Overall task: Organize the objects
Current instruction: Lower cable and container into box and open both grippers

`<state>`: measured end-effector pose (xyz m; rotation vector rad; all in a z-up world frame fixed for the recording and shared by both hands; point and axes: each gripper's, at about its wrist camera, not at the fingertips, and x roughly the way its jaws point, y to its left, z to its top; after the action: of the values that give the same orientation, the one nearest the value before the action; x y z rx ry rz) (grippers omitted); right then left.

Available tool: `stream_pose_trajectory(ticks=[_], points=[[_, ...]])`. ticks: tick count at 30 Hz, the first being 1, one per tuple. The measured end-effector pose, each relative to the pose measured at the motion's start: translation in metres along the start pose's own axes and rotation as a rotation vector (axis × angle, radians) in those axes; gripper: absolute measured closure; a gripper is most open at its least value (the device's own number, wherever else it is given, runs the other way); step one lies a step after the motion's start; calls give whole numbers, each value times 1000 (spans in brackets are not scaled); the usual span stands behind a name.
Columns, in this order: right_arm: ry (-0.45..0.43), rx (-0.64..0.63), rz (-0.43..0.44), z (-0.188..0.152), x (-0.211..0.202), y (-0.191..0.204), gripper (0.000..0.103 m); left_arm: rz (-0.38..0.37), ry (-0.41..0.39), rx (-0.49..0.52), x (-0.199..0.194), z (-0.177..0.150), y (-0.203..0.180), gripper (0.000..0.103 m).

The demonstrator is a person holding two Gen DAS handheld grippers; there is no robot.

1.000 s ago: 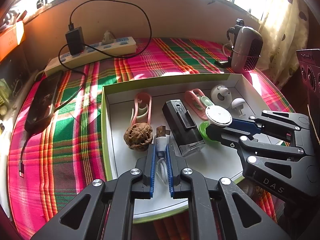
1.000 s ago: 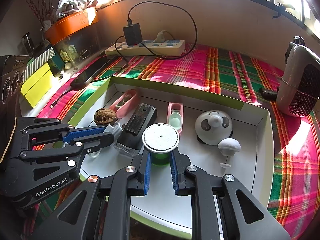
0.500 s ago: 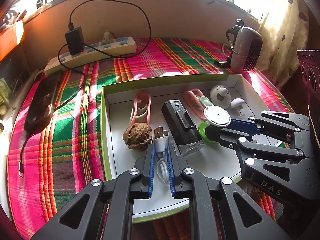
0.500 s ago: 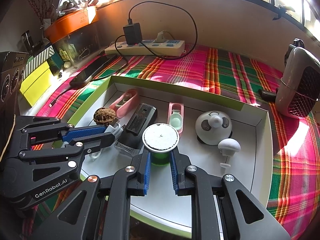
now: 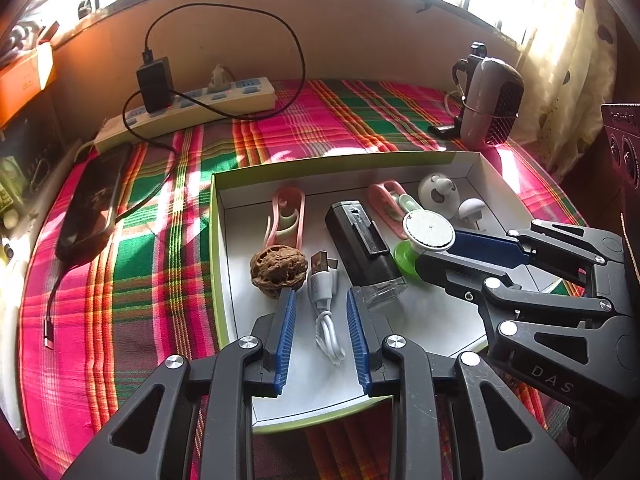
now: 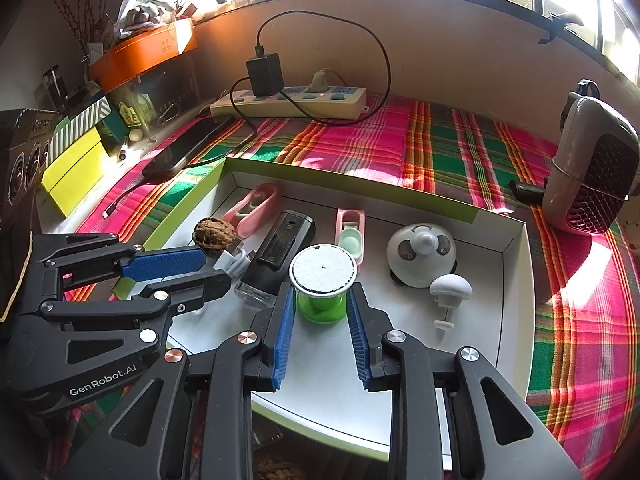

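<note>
A white USB cable [image 5: 329,332] lies on the floor of the white, green-rimmed box [image 5: 219,240], between the blue pads of my left gripper [image 5: 321,296]. Those jaws are opening and the pads stand clear of the cable. A green spool with a round white top [image 6: 323,268] stands upright in the box [image 6: 516,280] between the pads of my right gripper [image 6: 321,294]. Its jaws are opening too, with the pads just off the spool's sides. Each view shows the other tool: the right gripper [image 5: 420,258] and the left gripper [image 6: 218,270].
Also in the box: a walnut [image 5: 279,268], a black device [image 5: 362,242], two pink clips [image 5: 285,216], a panda-faced dome [image 6: 420,254] and a white mushroom peg [image 6: 450,288]. On the plaid cloth lie a phone [image 5: 94,208], a power strip [image 6: 288,100] and a small heater [image 6: 592,184].
Both grippers' pads have spread apart. The cable, pinched and lifted before, now lies flat in the box. The spool is released and stands where it was. Neither hand has moved.
</note>
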<state>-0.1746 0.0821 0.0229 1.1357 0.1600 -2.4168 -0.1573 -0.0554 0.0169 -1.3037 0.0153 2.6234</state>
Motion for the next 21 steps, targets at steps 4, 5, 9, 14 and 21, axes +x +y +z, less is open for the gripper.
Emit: stream_pose_trajectory(ticks=[4, 5, 9, 14, 21], points=[[-9, 0, 0, -1, -5, 1, 75, -1, -10, -9, -5, -1, 1, 78], [-11, 1, -3, -1, -6, 2, 75, -2, -13, -10, -6, -1, 1, 78], [-27, 9, -8, -2, -14, 2, 75, 0, -28, -26, -13, -3, 2, 78], [-38, 18, -14, -5, -21, 2, 75, 12, -49, -24, -24, -5, 2, 78], [-45, 31, -14, -11, -29, 3, 75, 23, -65, -26, -35, -10, -2, 78]])
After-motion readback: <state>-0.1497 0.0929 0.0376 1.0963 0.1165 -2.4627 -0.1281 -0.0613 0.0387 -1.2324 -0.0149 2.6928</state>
